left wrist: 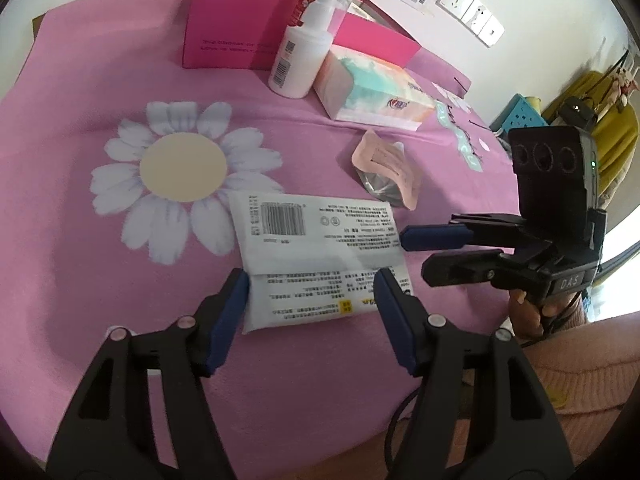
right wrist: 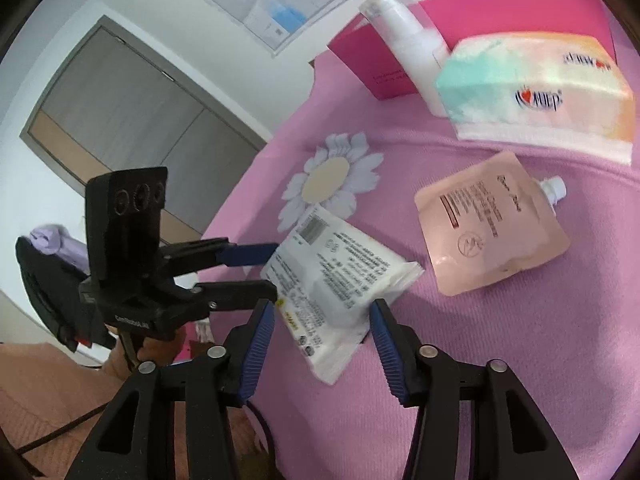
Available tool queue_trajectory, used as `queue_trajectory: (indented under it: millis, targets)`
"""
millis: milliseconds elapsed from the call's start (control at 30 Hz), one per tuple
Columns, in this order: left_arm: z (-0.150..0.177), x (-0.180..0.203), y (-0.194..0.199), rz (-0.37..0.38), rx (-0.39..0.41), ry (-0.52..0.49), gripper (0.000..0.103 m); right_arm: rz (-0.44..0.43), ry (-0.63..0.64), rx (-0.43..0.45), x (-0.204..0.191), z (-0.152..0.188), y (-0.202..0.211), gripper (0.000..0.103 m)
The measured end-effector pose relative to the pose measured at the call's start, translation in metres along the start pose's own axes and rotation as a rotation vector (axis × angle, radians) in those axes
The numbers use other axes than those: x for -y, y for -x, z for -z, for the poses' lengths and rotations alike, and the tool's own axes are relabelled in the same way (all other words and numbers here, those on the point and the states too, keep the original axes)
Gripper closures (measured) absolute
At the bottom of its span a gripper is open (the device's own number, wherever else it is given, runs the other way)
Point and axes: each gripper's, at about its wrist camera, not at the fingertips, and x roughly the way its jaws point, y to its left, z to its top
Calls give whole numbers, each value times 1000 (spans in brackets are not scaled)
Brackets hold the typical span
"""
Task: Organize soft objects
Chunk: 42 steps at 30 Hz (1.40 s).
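Note:
A white wipes packet (left wrist: 320, 240) with a barcode and black print lies on the pink daisy blanket (left wrist: 80, 120). My left gripper (left wrist: 312, 276) stands open at its near end, one blue pad on each side. My right gripper (left wrist: 414, 254) comes in from the right, open, with its tips at the packet's right edge. In the right wrist view the packet (right wrist: 336, 276) sits tilted in front of the right gripper (right wrist: 320, 306). The left gripper (right wrist: 272, 270) meets its far left edge. No pad visibly presses on it. A pastel tissue pack (left wrist: 376, 88) and a pink spout pouch (left wrist: 386, 168) lie beyond.
A white pump bottle (left wrist: 300, 56) stands before an open magenta box (left wrist: 236, 32) at the back. The tissue pack (right wrist: 536, 92) and pouch (right wrist: 492, 236) sit to the right of the packet. A pink sleeve (left wrist: 580, 360) fills the lower right. Wall sockets (left wrist: 472, 12) lie behind.

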Motion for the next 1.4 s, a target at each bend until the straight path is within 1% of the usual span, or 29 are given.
queue_trajectory:
  millis: [33,67,100,133,167,200,267,333,367,433,500,567,600,633,700,767,867,933,967,1033,1067,1167,1233,1400]
  targets:
    - [-1,1,0,40,-4,11,64,-1,8,8,-1,-1,1,63]
    - [-2,3,-1,76,-12,23,69,-30,17,17,-4,-3,4,77]
    - [-5,8,-3,74,-18,22,70,-46,20,17,-6,-3,4,79]
    - [-7,15,-5,45,-16,9,70,-43,32,22,-10,-4,4,79]
    - [-9,19,-8,27,-14,-3,70,-6,54,24,-15,-6,2,79]
    - [-11,22,-12,24,-19,-11,72,15,66,24,-18,-7,0,79]
    - [-13,23,-15,31,-22,-11,71,23,69,24,-19,-10,-3,79]
    - [-13,24,-12,10,-11,-30,70,44,58,31,-15,-9,0,79]
    - [-12,23,-8,-9,-3,-35,67,48,48,37,-12,-9,3,79]
    - [-12,16,-6,-20,0,-25,52,68,30,56,-5,-6,14,76]
    - [-10,8,-4,-42,-1,-9,51,94,-4,64,5,-4,25,59]
    - [-8,1,-6,-38,-21,7,51,132,-36,70,15,0,29,56]
    - [-6,-1,-10,-22,-43,14,51,137,-47,66,18,1,29,56]
    - [-4,0,-13,-14,-57,10,50,139,-50,62,19,2,27,56]
    - [-2,7,-13,-14,-55,-19,50,168,-51,42,20,5,20,55]
    - [-2,11,-15,4,-55,-23,49,189,-13,49,12,8,16,48]
    - [-2,14,-17,-9,-45,-27,49,162,0,47,7,9,10,48]
    - [-3,13,-16,-1,-40,-12,49,152,-2,49,6,8,7,48]
    - [-3,12,-15,0,-35,-7,49,147,-6,54,6,8,8,48]
    - [-5,12,-13,2,-26,1,50,104,-37,70,11,9,12,50]
    - [-6,13,-11,-1,-16,1,50,101,-42,71,13,8,13,52]
    - [-9,15,-7,4,5,1,50,73,-38,101,10,6,19,53]
    - [-12,19,-5,8,21,-1,50,77,-20,123,5,3,24,53]
    - [-24,28,-3,-9,63,-24,50,124,6,163,1,-8,34,53]
